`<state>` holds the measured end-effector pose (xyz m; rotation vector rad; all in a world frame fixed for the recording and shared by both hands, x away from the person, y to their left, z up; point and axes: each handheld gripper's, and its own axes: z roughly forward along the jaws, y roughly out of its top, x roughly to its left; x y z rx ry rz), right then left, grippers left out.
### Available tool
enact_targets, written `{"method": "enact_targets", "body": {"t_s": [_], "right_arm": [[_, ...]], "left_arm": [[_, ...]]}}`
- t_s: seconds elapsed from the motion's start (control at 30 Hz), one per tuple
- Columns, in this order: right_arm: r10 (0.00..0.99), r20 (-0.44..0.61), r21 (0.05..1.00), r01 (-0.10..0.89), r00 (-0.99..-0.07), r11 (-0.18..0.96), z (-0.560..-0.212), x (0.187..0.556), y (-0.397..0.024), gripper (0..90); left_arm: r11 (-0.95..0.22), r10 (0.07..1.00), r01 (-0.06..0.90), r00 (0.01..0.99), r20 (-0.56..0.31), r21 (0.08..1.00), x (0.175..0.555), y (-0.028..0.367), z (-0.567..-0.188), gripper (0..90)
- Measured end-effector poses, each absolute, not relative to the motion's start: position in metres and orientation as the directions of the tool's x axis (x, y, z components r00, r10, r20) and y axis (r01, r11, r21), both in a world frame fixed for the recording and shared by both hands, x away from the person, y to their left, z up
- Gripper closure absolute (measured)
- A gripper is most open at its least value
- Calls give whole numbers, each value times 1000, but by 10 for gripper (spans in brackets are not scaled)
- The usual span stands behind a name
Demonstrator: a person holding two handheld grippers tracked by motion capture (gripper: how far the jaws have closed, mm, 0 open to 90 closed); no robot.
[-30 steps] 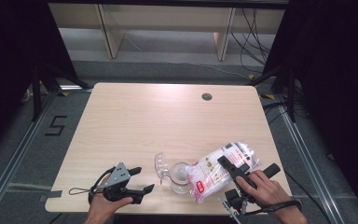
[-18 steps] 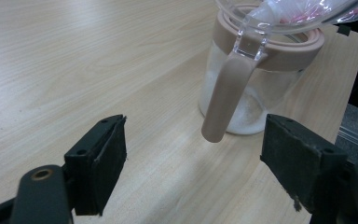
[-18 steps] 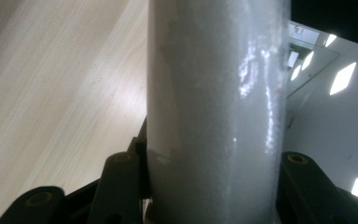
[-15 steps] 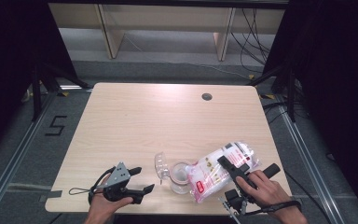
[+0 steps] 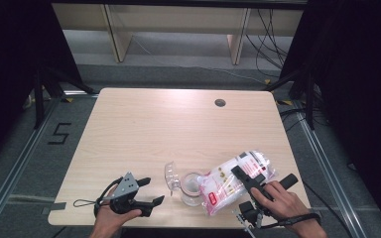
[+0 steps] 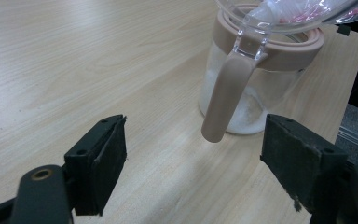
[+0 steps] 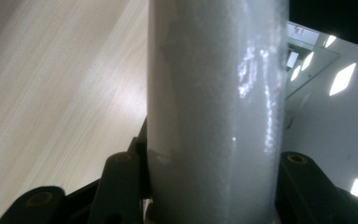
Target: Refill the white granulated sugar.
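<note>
Gripping the bag [image 5: 230, 182] of white grains, the right claw [image 5: 244, 178] has it clamped between its jaws near the counter's [image 5: 178, 124] front edge. The bag's long axis tilts down-left, mouth resting at the open jar [image 5: 191, 187]. The left claw [image 5: 148, 191] sits wide, holding nothing, just left of the jar. Nothing has shifted since a second ago.

Left black hand-held gripper [image 5: 146, 193]: grey three-cornered plate on top, thin black cable looped behind it. Its jaws carry flat, black, rubbery pads with small screw holes and brass-coloured pivot rivets. Right black hand-held gripper [image 5: 245, 176]: long black body, stub handle, black cable trailing. Forearms bare, no sleeves visible.
</note>
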<state>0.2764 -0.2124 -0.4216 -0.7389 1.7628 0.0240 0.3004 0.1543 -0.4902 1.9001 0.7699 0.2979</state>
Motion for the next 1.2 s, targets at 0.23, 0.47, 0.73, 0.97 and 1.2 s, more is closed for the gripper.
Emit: {"method": "enact_targets", "body": {"t_s": [0.23,0.47,0.73,0.97,1.2], "right_arm": [[-457,-880,-345,-491,-127,800,-422,277,-213,592],[-464,-876,-350,-487,-134,800,-421,276,-212,593],[-462,-878,-352,-487,-125,799,-421,276,-212,593],[-469,-874,-357,-488,-126,796,-421,276,-211,594],[-472,-873,-361,-488,-123,795,-421,275,-211,595]], "left_arm": [[-277,630,375,766,-128,885,300,155,-490,216],[-278,629,375,767,-128,885,300,155,-490,216],[-279,629,373,768,-125,885,301,154,-490,216],[-272,630,374,766,-129,886,300,154,-490,216],[-278,631,375,765,-126,884,300,154,-489,216]]}}
